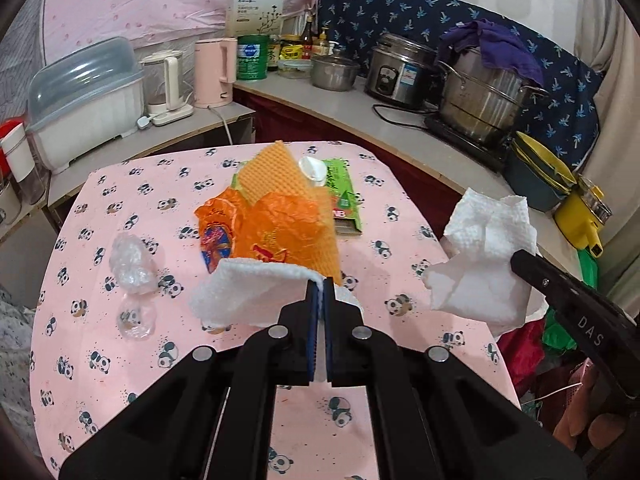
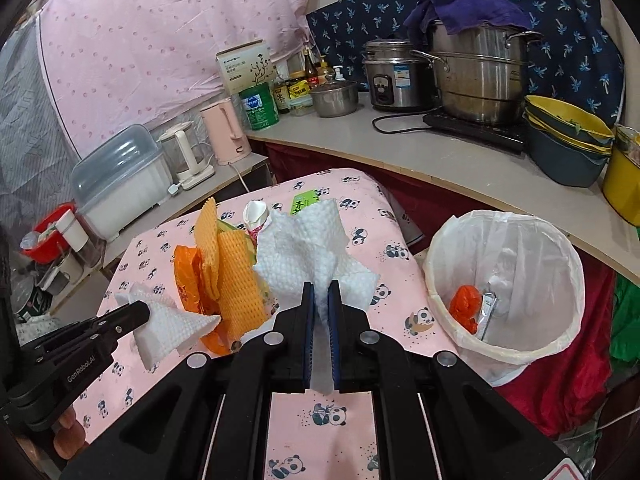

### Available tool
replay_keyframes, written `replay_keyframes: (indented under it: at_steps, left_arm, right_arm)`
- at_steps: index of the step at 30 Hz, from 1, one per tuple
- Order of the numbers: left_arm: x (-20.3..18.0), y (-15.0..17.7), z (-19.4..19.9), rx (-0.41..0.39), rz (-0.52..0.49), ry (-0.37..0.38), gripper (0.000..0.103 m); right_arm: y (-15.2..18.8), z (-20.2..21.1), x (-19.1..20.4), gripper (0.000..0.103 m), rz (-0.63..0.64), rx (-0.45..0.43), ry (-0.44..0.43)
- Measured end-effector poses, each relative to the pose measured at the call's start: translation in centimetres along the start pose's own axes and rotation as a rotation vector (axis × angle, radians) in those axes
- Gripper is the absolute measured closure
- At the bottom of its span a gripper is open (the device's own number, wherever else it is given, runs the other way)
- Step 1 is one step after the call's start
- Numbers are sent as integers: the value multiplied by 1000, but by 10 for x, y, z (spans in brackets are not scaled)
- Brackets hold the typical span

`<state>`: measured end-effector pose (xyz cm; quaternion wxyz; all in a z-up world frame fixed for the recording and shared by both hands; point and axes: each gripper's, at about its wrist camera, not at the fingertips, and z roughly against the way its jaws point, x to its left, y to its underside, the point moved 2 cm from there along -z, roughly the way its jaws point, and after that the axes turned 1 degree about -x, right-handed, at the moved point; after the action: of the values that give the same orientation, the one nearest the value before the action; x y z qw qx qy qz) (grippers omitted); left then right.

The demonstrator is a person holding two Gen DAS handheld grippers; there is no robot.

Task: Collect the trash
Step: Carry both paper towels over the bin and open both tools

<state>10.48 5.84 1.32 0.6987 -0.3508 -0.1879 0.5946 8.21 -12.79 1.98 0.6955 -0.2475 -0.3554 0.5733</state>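
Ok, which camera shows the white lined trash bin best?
The right wrist view: the white lined trash bin sits whole beside the table, mouth open, orange and silvery scraps inside. The left wrist view doesn't show it.

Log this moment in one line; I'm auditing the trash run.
left gripper: shut on paper towel | right gripper: shut on tissue | bin: beside table

Dimpled white paper towel [image 2: 308,240], crinkly glossy orange plastic wrapper [image 1: 276,232], shiny steel pot [image 2: 476,76]

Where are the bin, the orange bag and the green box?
bin [image 2: 532,350], right wrist view, front rim.
orange bag [image 1: 276,228], left wrist view, crumpled middle.
green box [image 1: 344,196], left wrist view, top face.
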Motion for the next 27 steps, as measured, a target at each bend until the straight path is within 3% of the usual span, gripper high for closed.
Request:
replay_keyframes:
  at_steps: [27]
  left_arm:
    - [-170,-2,-54,59,-239,149,101]
  right_arm:
    - [13,35,-147,96,-219,-53,170]
